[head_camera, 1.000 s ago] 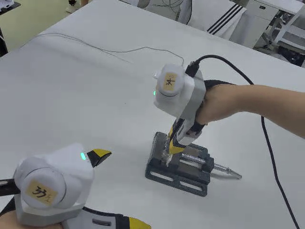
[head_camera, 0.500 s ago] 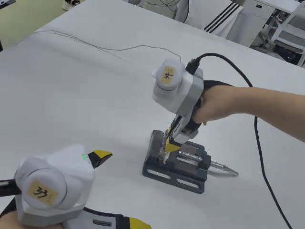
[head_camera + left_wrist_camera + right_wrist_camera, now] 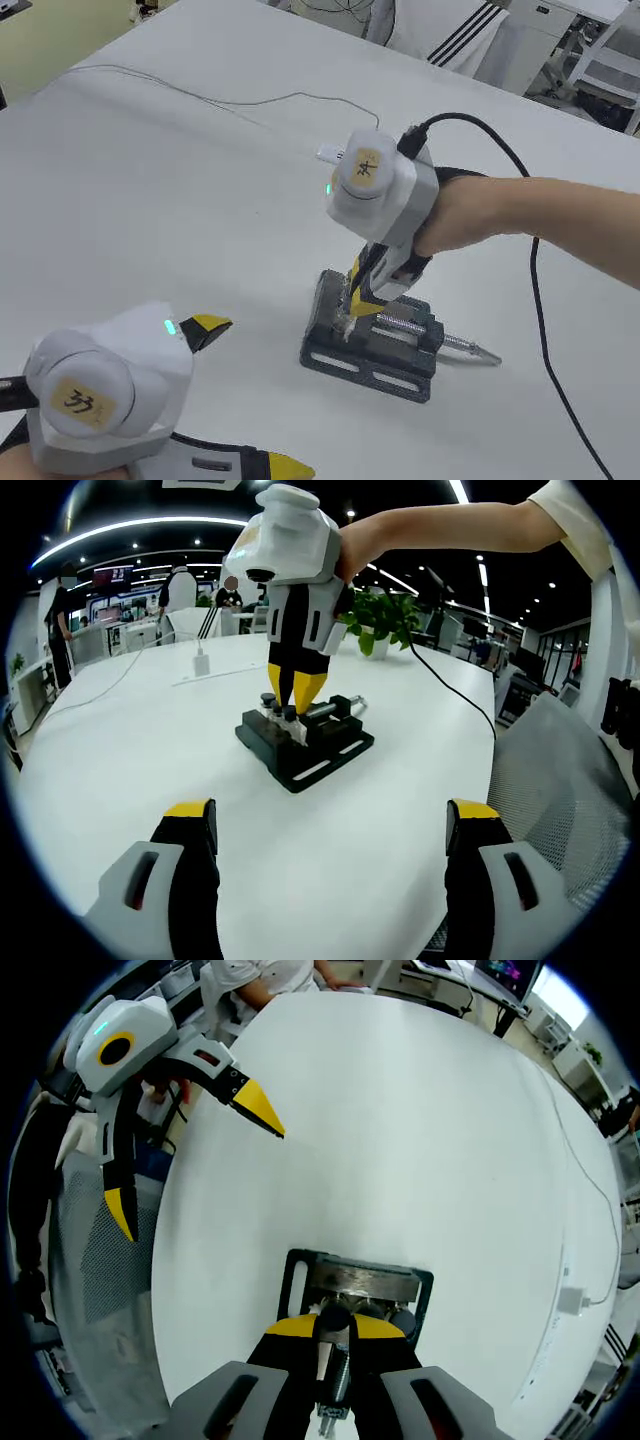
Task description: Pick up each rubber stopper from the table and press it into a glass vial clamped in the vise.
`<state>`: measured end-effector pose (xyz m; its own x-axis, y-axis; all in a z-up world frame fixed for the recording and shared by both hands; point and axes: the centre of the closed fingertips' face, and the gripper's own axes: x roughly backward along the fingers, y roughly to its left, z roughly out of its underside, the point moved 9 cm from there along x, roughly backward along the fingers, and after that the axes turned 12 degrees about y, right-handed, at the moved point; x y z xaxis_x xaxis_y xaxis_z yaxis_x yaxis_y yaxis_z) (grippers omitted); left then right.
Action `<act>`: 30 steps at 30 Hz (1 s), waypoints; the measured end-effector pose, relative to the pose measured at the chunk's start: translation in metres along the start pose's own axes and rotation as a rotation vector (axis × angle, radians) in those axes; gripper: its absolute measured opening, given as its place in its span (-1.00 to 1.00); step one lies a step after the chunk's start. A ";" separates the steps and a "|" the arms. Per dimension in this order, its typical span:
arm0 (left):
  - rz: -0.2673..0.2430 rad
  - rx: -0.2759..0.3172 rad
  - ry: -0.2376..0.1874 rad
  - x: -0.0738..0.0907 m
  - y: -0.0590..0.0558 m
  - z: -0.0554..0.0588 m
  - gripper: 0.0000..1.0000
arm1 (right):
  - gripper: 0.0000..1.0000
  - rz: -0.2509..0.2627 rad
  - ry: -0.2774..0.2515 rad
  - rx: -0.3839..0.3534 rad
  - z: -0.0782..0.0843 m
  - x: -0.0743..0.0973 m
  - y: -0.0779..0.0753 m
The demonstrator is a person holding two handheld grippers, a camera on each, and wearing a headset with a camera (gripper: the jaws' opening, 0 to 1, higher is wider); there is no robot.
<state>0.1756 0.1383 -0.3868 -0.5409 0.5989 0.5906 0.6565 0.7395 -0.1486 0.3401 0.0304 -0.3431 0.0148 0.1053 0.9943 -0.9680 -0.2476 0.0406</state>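
Note:
A dark metal vise point(image 3: 375, 362) point(image 3: 322, 756) point(image 3: 298, 1272) sits on the white table. My right gripper point(image 3: 352, 308) point(image 3: 297, 695) point(image 3: 335, 1331) points down onto its jaws, shut on a dark rubber stopper point(image 3: 334, 1314) at the top of a glass vial clamped there. A second dark stopper point(image 3: 402, 1318) sits in the vise just beside it; two stoppered vial tops point(image 3: 268, 700) show in the left gripper view. My left gripper point(image 3: 245, 395) point(image 3: 332, 815) point(image 3: 190, 1163) hovers open and empty near the front left, well away from the vise.
A thin grey cable point(image 3: 200, 100) crosses the far table to a white adapter point(image 3: 328, 155) point(image 3: 201, 663). The right gripper's black cord point(image 3: 545, 330) trails right. A mesh chair point(image 3: 560, 780) stands past the table edge. A person in striped clothing point(image 3: 440, 30) is at the far side.
The right gripper has stayed on the vise, its body tilting slightly. The left gripper is still open in the same place. The head view shifted a little.

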 end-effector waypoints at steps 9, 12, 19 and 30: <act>0.004 0.001 0.001 0.000 0.000 -0.001 0.87 | -0.85 0.012 0.002 0.023 -0.001 -0.001 -0.001; 0.007 0.001 0.005 0.000 0.000 0.000 0.86 | -0.84 0.019 -0.002 0.030 -0.001 -0.001 -0.002; 0.008 0.001 0.006 0.000 0.000 0.000 0.85 | -0.82 0.018 -0.010 0.027 0.002 0.000 -0.003; 0.003 -0.008 0.011 0.002 0.005 -0.003 0.84 | -0.91 -0.036 -0.112 0.006 0.011 0.008 -0.004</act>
<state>0.1796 0.1423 -0.3845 -0.5329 0.5979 0.5988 0.6623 0.7352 -0.1446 0.3473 0.0219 -0.3338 0.0783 0.0057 0.9969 -0.9649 -0.2510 0.0772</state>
